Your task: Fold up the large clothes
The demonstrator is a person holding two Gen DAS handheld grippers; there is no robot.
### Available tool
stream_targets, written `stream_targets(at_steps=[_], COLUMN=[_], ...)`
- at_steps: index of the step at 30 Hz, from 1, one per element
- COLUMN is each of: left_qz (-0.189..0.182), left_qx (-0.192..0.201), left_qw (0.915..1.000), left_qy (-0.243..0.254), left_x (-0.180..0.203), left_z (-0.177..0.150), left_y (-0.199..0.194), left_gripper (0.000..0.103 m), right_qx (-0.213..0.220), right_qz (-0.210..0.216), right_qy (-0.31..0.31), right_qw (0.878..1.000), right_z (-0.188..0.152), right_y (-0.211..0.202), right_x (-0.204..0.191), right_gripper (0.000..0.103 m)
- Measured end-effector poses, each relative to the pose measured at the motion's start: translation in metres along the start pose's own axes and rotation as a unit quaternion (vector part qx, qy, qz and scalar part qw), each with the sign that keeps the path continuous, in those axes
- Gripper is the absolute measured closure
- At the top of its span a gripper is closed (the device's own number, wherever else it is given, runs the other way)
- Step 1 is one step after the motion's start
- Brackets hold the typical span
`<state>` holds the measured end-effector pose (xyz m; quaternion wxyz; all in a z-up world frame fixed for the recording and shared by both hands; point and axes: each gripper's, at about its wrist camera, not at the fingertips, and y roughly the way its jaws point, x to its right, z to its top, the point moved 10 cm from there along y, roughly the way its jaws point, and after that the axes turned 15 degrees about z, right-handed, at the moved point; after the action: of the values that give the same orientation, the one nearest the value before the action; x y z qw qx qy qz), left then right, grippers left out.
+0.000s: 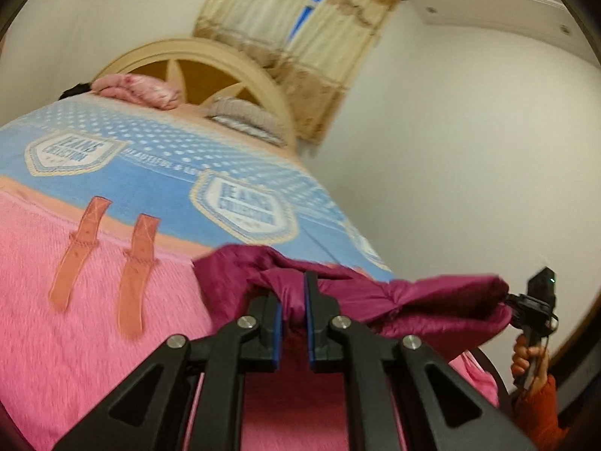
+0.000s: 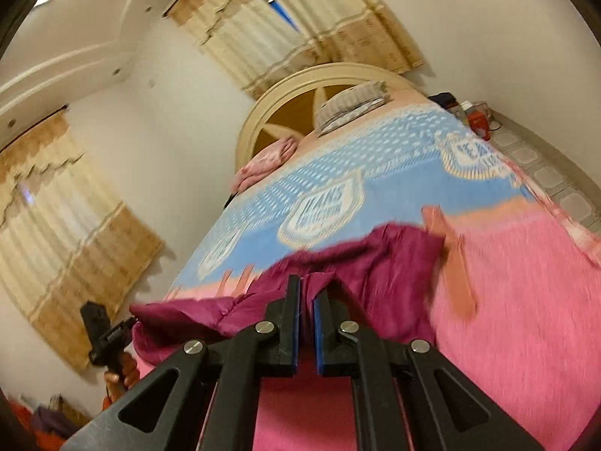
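Left wrist view: the left gripper [image 1: 293, 300] is clamped on a bunched edge of a magenta padded garment [image 1: 420, 300], which stretches toward 3 o'clock, where the right gripper [image 1: 526, 306] pinches its other end. Right wrist view: those fingers [image 2: 295, 312] are likewise closed on the fabric at 6 o'clock. The garment hangs lifted between both grippers above the pink and blue bedspread [image 1: 94, 319]. Judging by this, folding has barely begun; no crease is laid yet.
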<state>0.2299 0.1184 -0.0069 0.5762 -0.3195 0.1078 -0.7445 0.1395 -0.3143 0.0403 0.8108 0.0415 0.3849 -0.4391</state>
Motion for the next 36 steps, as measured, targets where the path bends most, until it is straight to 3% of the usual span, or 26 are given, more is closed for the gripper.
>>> stream_targets(at_steps=[7, 12, 15, 17, 23, 26, 30, 33, 35, 36], left_qz=[0.090, 0.123, 0.137, 0.149, 0.167, 0.159, 0.126, 0.107, 0.104, 0.117], left_qx=[-0.038, -0.079, -0.092, -0.106, -0.162, -0.159, -0.151, -0.156, -0.173, -0.180], left_qw=[0.9951, 0.9888, 0.9858, 0.9828, 0.9721, 0.9738, 0.9778, 0.9763, 0.9717, 0.9679], left_qy=[-0.017, -0.031, -0.030, -0.022, -0.028, -0.033, -0.073, -0.104, -0.123, -0.131], left_x=[-0.013, -0.024, -0.026, -0.026, -0.036, -0.039, -0.046, -0.052, -0.058, -0.065], left_z=[0.026, 0.018, 0.012, 0.003, -0.027, -0.036, -0.042, -0.043, -0.041, -0.038], left_y=[0.122, 0.208, 0.239, 0.251, 0.279, 0.284, 0.282, 0.278, 0.270, 0.262], left_gripper=[0.093, 0.093, 0.093, 0.093, 0.080, 0.077, 0.077, 0.075, 0.067, 0.049], right_qx=[0.000, -0.010, -0.017, -0.023, -0.053, -0.057, -0.036, -0.028, -0.028, -0.030], right_qz=[-0.081, -0.130, -0.154, -0.175, -0.209, -0.197, -0.164, -0.146, -0.140, -0.138], right_qy=[0.010, 0.037, 0.047, 0.046, 0.056, 0.072, 0.104, 0.126, 0.141, 0.150], right_qw=[0.997, 0.991, 0.987, 0.983, 0.975, 0.976, 0.980, 0.981, 0.980, 0.979], right_z=[0.071, 0.073, 0.061, 0.052, 0.027, 0.012, 0.000, -0.001, -0.003, -0.002], right_y=[0.114, 0.178, 0.201, 0.209, 0.224, 0.229, 0.227, 0.224, 0.220, 0.216], right_x=[0.089, 0.169, 0.207, 0.223, 0.256, 0.268, 0.278, 0.283, 0.280, 0.278], right_gripper=[0.098, 0.098, 0.098, 0.098, 0.097, 0.096, 0.095, 0.095, 0.095, 0.094])
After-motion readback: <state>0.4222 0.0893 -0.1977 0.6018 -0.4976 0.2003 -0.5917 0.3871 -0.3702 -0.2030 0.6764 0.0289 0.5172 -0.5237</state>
